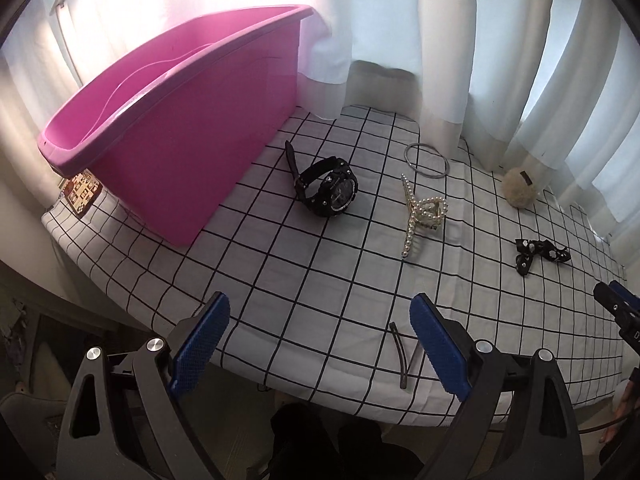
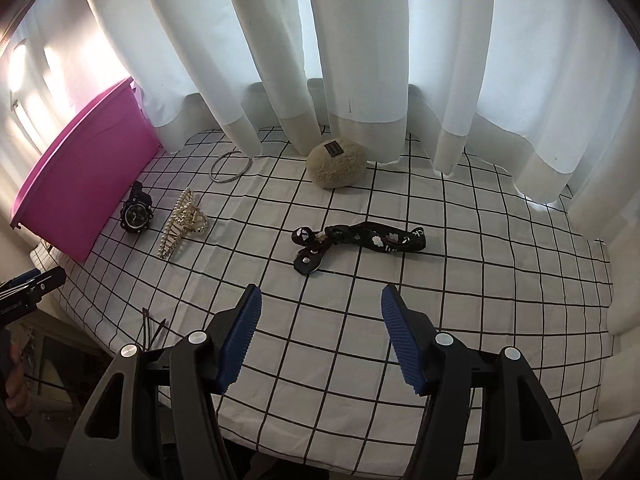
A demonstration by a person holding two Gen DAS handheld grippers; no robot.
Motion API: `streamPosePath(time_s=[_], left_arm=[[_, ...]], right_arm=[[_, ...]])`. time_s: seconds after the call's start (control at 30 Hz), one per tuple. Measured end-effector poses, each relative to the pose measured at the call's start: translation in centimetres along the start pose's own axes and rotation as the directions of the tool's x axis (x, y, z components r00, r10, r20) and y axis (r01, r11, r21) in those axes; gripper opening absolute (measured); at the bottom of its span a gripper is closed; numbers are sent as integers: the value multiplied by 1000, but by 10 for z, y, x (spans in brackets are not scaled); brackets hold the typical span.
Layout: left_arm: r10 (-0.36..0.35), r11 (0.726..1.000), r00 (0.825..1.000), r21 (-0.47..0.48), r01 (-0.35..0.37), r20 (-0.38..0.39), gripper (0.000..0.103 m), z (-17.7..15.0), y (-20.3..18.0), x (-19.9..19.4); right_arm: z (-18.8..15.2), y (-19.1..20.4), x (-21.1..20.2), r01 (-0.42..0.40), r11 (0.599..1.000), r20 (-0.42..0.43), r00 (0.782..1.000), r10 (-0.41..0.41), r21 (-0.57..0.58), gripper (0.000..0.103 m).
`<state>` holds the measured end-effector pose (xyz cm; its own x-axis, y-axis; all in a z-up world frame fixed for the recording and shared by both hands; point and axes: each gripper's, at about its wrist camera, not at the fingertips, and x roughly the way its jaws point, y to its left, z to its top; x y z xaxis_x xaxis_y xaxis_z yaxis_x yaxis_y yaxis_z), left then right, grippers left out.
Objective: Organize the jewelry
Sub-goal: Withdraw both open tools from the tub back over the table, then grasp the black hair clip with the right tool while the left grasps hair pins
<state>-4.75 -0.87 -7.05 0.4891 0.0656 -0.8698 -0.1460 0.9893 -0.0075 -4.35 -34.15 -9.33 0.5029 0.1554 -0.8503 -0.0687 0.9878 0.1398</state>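
A pink bin (image 1: 192, 132) stands at the table's far left; it also shows in the right wrist view (image 2: 80, 184). Beside it lie a black watch (image 1: 326, 190) (image 2: 137, 212), a pearl hair claw (image 1: 422, 212) (image 2: 182, 222), silver bangles (image 1: 426, 160) (image 2: 230, 166), a fuzzy beige scrunchie (image 1: 520, 188) (image 2: 336, 164) and a black patterned bow clip (image 1: 538, 254) (image 2: 352, 240). A dark hair pin (image 1: 402, 354) (image 2: 154, 326) lies near the front edge. My left gripper (image 1: 320, 344) is open and empty above the front edge. My right gripper (image 2: 320, 336) is open and empty, short of the bow clip.
The table wears a white cloth with a black grid (image 2: 460, 280). White curtains (image 2: 360, 60) hang right behind the objects. A small patterned card (image 1: 82, 194) pokes out beside the bin. The right gripper's tip shows at the right edge of the left view (image 1: 616, 304).
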Motion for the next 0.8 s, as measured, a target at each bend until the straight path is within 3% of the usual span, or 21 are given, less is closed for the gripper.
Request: streamPosePath(time_s=[0.3,0.5,0.8], left_arm=[[-34,998,997,-50,31,-67,90,-28,-24,36],[-14,1000,994,9,15,-113,90,-47,-50,62],[-60,998,987,9,62,-148,90,-71,-63,85]], right_arm=[[10,-35,46,-44,993,-53,998,38,-112,60],[20,-46,73,-81,981,-76,995,69,-174,60],[30,-47,101,-130,949,-101,989,105,-286,60]])
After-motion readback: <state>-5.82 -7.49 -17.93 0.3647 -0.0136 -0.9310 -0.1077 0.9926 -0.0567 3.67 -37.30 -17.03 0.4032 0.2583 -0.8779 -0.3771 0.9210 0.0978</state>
